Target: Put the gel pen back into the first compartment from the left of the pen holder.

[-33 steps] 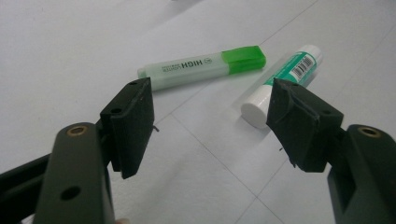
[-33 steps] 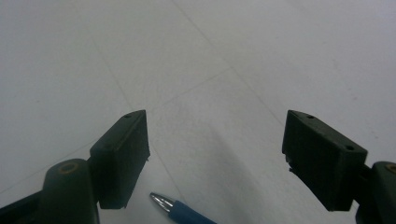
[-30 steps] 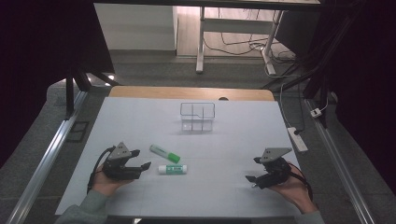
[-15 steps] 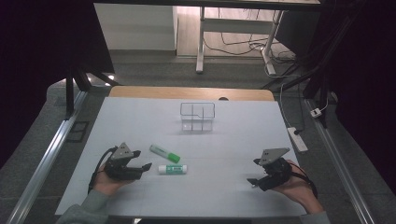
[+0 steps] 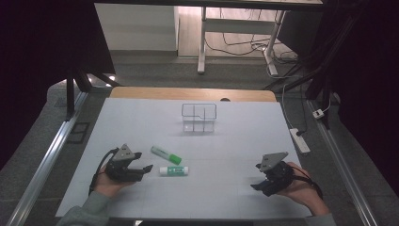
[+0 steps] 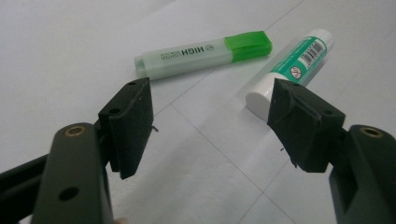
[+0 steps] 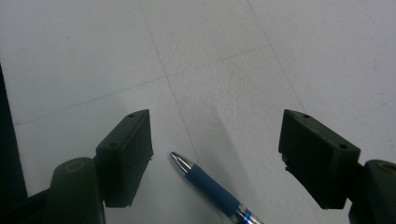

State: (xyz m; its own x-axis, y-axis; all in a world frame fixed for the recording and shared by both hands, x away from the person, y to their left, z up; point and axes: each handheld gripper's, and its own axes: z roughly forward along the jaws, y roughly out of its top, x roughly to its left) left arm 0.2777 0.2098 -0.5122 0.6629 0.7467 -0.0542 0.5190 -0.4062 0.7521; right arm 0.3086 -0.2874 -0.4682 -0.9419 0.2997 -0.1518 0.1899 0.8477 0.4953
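A pale green highlighter (image 5: 165,154) with a bright green cap and a white and green glue stick (image 5: 174,170) lie left of the table's middle. My left gripper (image 5: 142,170) rests just left of them, open and empty. In the left gripper view the highlighter (image 6: 201,55) and glue stick (image 6: 292,67) lie just beyond the jaws of my left gripper (image 6: 210,126). My right gripper (image 5: 258,185) sits near the front right, tilted down. In the right gripper view a blue pen (image 7: 210,189) with a silver tip lies on the table between the jaws of my open right gripper (image 7: 215,154), untouched.
A clear compartmented holder (image 5: 199,117) stands at the back middle of the white table (image 5: 235,141). A power strip (image 5: 299,140) lies off the table's right edge. Metal rails run along both sides.
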